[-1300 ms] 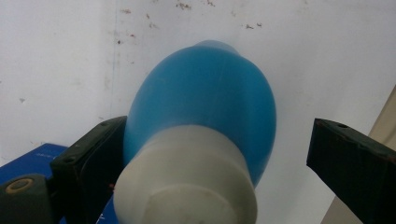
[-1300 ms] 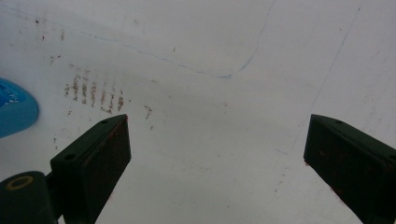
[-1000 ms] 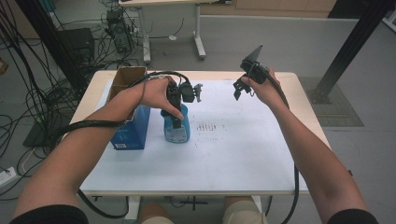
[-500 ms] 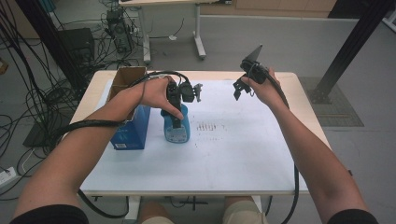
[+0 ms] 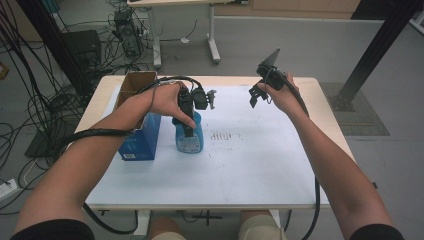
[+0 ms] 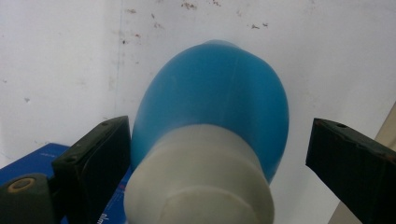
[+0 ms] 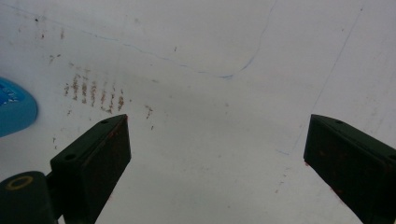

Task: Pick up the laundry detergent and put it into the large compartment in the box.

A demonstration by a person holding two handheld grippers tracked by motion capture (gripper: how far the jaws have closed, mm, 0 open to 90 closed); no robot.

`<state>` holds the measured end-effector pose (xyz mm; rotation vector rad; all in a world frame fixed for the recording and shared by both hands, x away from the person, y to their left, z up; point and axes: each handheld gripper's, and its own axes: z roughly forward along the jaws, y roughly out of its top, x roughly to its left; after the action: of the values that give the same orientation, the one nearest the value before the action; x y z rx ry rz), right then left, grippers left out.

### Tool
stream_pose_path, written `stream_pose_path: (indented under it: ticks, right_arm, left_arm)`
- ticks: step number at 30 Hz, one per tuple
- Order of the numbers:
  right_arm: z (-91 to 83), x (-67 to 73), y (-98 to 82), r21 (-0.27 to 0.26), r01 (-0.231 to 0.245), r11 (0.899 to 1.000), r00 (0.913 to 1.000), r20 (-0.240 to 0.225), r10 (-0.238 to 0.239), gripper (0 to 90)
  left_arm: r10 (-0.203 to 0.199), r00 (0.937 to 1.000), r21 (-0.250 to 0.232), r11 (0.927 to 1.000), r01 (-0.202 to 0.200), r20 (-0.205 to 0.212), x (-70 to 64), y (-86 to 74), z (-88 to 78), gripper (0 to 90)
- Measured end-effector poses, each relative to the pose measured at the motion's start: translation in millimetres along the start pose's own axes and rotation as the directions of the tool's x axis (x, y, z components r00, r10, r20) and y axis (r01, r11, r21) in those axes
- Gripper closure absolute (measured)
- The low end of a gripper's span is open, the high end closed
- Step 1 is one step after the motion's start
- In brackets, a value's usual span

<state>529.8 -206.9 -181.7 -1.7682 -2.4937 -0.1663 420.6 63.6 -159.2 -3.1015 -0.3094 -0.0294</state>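
Left tool [image 6: 217,154], jaws apart, straddles the white cap of the upright blue plastic bottle [image 5: 189,137] at centre-left of the high view; right tool [image 7: 217,154] hovers, jaws apart, over the white counter [image 5: 250,165].

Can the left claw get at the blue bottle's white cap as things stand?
Probably yes: the left claw hangs open right over the blue bottle, its jaws on either side of the white cap, nothing between.

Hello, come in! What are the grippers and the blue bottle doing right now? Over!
Left gripper open, jaws either side of upright blue plastic bottle's white cap. Right gripper open, nothing held, above white table sheet. Blue cardboard box beside bottle.
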Motion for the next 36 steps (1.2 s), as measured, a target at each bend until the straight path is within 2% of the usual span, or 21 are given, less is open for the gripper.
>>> stream_pose_path:
  ticks: [17,31,36]
  right_arm:
    - [0.2,1.4,0.1,-0.002,-0.001,1.0,1.0,0.003,0.001,7.1]
    - [-0.3,1.9,-0.6,-0.005,0.004,1.0,1.0,0.002,-0.004,7.1]
    - [-0.1,1.4,-0.8,-0.005,0.003,1.0,1.0,0.003,-0.003,7.1]
  left_arm:
    - [0.001,0.9999,-0.014,0.9999,-0.001,-0.016,-2.3,-2.7,-0.3,8.6]
    - [0.005,0.9994,-0.006,1.0,-0.005,-0.035,-5.4,-1.8,2.9,14.1]
    - [0.01,0.9995,0.006,0.9999,-0.01,-0.029,-4.5,1.9,4.9,15.6]
